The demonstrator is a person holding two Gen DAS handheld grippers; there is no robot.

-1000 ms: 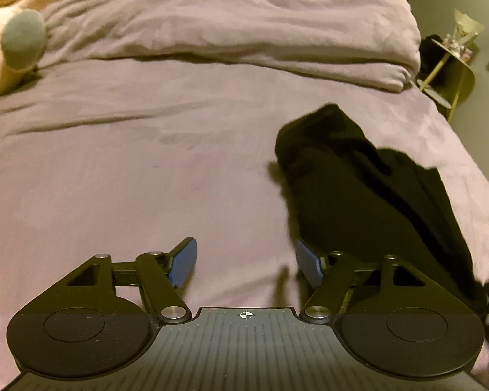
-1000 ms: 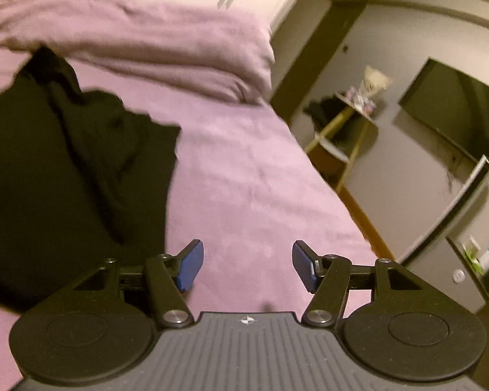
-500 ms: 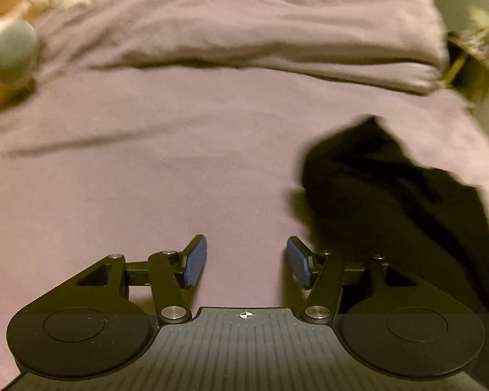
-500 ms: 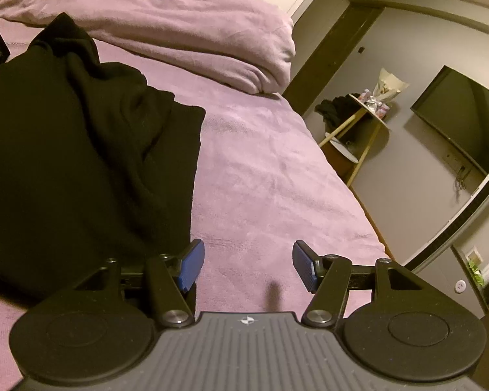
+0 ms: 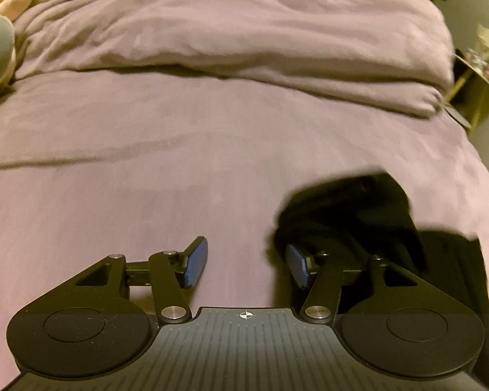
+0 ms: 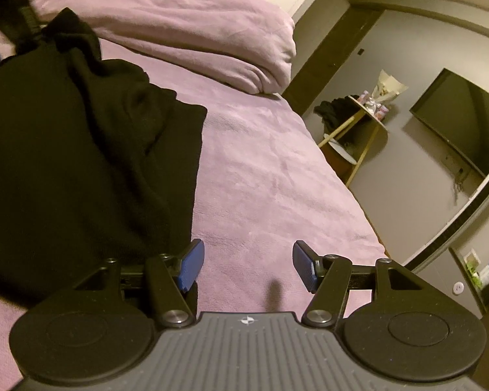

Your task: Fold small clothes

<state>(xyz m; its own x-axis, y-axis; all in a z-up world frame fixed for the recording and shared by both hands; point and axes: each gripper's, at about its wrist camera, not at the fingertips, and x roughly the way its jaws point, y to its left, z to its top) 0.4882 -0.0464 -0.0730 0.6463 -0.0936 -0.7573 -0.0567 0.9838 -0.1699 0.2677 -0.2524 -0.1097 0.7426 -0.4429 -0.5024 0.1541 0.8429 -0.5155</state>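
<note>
A black garment lies crumpled on the purple bed sheet. In the left wrist view the black garment sits at the right, partly behind my right finger. My left gripper is open and empty, its gap over bare sheet just left of the garment. My right gripper is open and empty, over bare sheet at the garment's right edge; its left finger is beside the cloth's lower corner. The left gripper's body shows blurred at the top left of the right wrist view.
A rolled purple duvet lies across the far end of the bed. Plush toys sit at the far left. The bed's right edge drops to the floor beside a small side table. A dark TV hangs on the wall.
My left gripper has moved toward the garment and lowered, so the cloth sits closer to its right finger. My right gripper has moved closer to the garment's right edge. Both stay open.
</note>
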